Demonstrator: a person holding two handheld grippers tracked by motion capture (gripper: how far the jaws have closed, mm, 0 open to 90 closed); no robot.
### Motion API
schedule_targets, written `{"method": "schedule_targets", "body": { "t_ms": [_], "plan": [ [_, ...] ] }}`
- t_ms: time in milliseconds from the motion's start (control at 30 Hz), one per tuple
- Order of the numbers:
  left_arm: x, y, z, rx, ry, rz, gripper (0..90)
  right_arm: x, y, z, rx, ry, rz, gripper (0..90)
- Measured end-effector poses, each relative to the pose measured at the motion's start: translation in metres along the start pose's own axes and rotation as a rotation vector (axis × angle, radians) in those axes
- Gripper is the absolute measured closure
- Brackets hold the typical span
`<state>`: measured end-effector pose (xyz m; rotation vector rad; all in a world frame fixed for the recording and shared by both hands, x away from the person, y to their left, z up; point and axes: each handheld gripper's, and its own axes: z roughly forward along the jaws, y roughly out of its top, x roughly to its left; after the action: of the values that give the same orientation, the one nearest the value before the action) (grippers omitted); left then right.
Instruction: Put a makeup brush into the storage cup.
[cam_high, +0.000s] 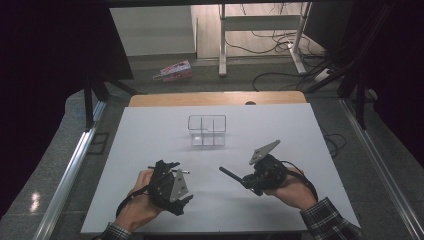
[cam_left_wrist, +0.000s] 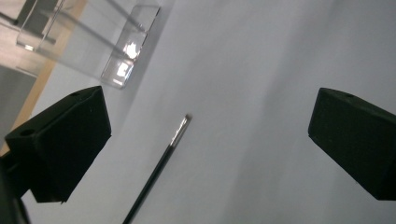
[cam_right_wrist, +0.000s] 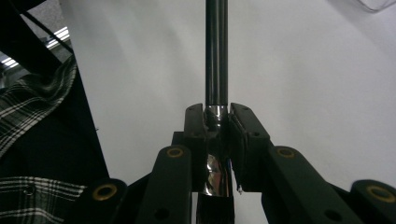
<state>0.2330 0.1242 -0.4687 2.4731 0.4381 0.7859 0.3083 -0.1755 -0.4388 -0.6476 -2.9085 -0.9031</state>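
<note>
A clear acrylic organizer (cam_high: 206, 131) with several compartments stands at the middle of the white table (cam_high: 280, 125); the left gripper view shows the organizer (cam_left_wrist: 88, 42) at upper left. A thin black stick with a silver tip (cam_high: 184, 172) lies on the table by my left gripper (cam_high: 169, 172). In the left gripper view the stick (cam_left_wrist: 159, 170) lies between the jaws of the left gripper (cam_left_wrist: 210, 116), which stand wide open and apart from it. My right gripper (cam_high: 248, 181) is shut on a dark slim tube (cam_high: 230, 174) that points left; the tube (cam_right_wrist: 216, 56) runs up from the right gripper (cam_right_wrist: 217, 114).
A wooden strip (cam_high: 215, 98) edges the table's far side. On the floor beyond lie a pink-and-white box (cam_high: 174, 71), cables (cam_high: 280, 47) and white desk legs (cam_high: 222, 45). Metal rails (cam_high: 70, 170) run along both sides. A plaid sleeve (cam_right_wrist: 28, 112) shows at left.
</note>
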Motion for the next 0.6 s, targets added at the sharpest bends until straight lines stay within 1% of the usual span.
{"method": "schedule_targets", "body": {
  "t_ms": [33, 67, 100, 133, 167, 200, 233, 267, 333, 367, 433, 500, 600],
  "plan": [
    [0.0, 0.002, 0.001, 0.001, -0.001, 0.011, 0.0, 0.001, 0.002, 0.001, 0.006, 0.013, 0.0, 77.4],
    [-0.001, 0.004, 0.002, -0.012, -0.003, 0.01, 0.0, 0.001, 0.002, 0.001, 0.006, 0.013, 0.0, 77.4],
    [-0.001, 0.007, 0.002, -0.007, -0.01, 0.036, 0.0, 0.002, 0.003, 0.002, 0.01, 0.018, -0.003, 77.4],
    [-0.001, 0.009, 0.003, -0.011, -0.014, 0.039, 0.0, 0.002, 0.004, 0.003, 0.016, 0.024, -0.009, 77.4],
    [-0.001, 0.014, 0.005, -0.015, -0.016, 0.057, 0.0, 0.002, 0.005, 0.005, 0.022, 0.034, -0.008, 77.4],
    [-0.001, 0.014, 0.005, -0.015, -0.016, 0.057, 0.0, 0.002, 0.005, 0.005, 0.022, 0.034, -0.008, 77.4],
    [-0.001, 0.019, 0.007, -0.026, -0.021, 0.078, 0.0, 0.003, 0.007, 0.006, 0.029, 0.04, -0.012, 77.4],
    [-0.001, 0.019, 0.007, -0.026, -0.021, 0.078, 0.0, 0.003, 0.007, 0.006, 0.029, 0.04, -0.012, 77.4],
    [-0.003, 0.024, 0.01, -0.033, -0.026, 0.093, 0.1, 0.004, 0.01, 0.008, 0.038, 0.052, -0.013, 77.4],
    [-0.004, 0.029, 0.013, -0.045, -0.041, 0.099, 0.8, 0.005, 0.012, 0.01, 0.049, 0.062, -0.019, 77.4],
    [-0.005, 0.031, 0.015, -0.047, -0.047, 0.102, 1.1, 0.006, 0.013, 0.01, 0.055, 0.067, -0.024, 77.4],
    [-0.008, 0.036, 0.019, -0.057, -0.055, 0.119, 2.8, 0.008, 0.016, 0.012, 0.068, 0.086, -0.037, 77.4],
    [-0.011, 0.039, 0.021, -0.062, -0.058, 0.131, 5.5, 0.01, 0.018, 0.014, 0.077, 0.093, -0.038, 77.4]
  ]
}}
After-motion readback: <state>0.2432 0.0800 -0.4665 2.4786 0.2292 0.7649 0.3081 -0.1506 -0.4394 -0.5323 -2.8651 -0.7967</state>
